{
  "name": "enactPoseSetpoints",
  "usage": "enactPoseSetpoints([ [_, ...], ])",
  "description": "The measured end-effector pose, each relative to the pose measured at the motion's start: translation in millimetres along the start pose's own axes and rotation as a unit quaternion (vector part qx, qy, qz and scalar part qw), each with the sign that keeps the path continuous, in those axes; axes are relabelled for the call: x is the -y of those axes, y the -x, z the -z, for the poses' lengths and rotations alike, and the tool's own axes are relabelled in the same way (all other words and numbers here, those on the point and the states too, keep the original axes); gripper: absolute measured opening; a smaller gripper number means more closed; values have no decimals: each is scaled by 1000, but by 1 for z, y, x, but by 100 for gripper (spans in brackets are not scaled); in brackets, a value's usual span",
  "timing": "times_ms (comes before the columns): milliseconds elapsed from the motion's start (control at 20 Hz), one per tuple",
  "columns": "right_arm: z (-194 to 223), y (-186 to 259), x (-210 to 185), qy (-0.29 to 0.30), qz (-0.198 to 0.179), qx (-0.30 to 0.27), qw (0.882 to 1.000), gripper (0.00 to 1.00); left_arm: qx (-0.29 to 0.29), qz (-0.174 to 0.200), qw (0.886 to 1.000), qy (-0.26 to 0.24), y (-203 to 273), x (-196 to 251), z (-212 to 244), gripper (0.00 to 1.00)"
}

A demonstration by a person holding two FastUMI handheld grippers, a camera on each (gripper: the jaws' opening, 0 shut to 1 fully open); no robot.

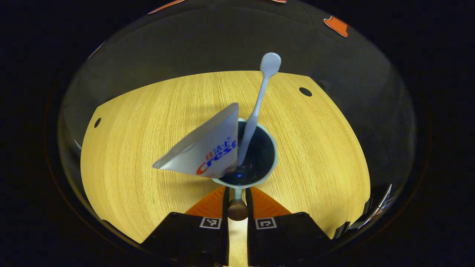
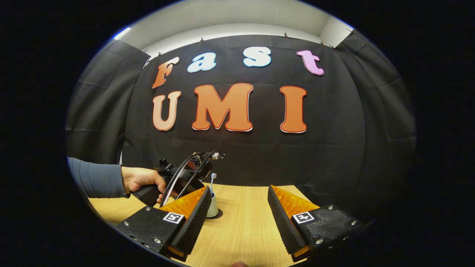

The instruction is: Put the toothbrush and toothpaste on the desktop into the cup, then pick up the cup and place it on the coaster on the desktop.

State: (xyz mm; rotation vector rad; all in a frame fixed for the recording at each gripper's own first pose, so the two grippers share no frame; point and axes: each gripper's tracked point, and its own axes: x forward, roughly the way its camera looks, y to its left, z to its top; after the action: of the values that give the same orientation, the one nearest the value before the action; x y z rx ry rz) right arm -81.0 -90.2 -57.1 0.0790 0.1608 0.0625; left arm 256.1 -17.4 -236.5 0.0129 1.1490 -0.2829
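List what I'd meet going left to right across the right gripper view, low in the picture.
Sleeve → hand holding the other gripper's handle → cup with the toothbrush → bare desktop between this gripper's open tongs.

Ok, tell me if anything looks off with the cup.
Nothing is spilled or broken. The cup stands upright with the left gripper shut on its handle. The toothpaste leans far out over the rim, and the toothbrush slants too.
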Motion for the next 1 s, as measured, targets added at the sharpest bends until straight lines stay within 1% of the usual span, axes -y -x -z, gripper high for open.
enactPoseSetpoints([
  [150,5,0,-5,0,-9,-3,1000,91,-1,2,1000,-3,-1,-1,-1,19],
  [300,8,-3,-6,-6,-8,-8,1000,91,-2,3,1000,-11,-2,-3,-4,18],
  [400,9,-3,-8,-9,-9,-8,1000,93,-1,6,1000,-17,0,-7,-5,19],
  [450,10,-4,-8,-9,-8,-10,1000,91,6,15,1000,-20,3,-7,-8,22],
  [550,10,-5,-9,-10,-8,-10,1000,91,18,20,999,-28,8,-12,-11,30],
  [600,10,-7,-11,-11,-8,-11,1000,91,22,17,999,-31,11,-16,-11,44],
  [650,9,-8,-12,-13,-8,-11,1000,91,25,11,999,-37,14,-18,-9,51],
  [700,9,-10,-13,-14,-8,-11,1000,91,27,0,999,-44,16,-24,-4,60],
  [750,10,-11,-16,-10,-14,-10,1000,91,34,-13,998,-52,27,-34,-3,68],
  [800,10,-13,-16,0,-15,-10,1000,92,44,-15,997,-58,31,-38,-3,84],
  [850,9,-17,-11,8,-8,-12,1000,92,54,-19,997,-59,39,-44,-5,88],
  [900,7,-20,-10,10,-7,-12,1000,92,64,-12,996,-57,44,-47,-4,97],
  [950,5,-22,-12,7,-8,-11,1000,92,72,-8,996,-52,50,-50,-1,96],
  [1000,3,-25,-17,0,-11,-11,1000,94,85,-6,995,-54,57,-51,-1,100],
])
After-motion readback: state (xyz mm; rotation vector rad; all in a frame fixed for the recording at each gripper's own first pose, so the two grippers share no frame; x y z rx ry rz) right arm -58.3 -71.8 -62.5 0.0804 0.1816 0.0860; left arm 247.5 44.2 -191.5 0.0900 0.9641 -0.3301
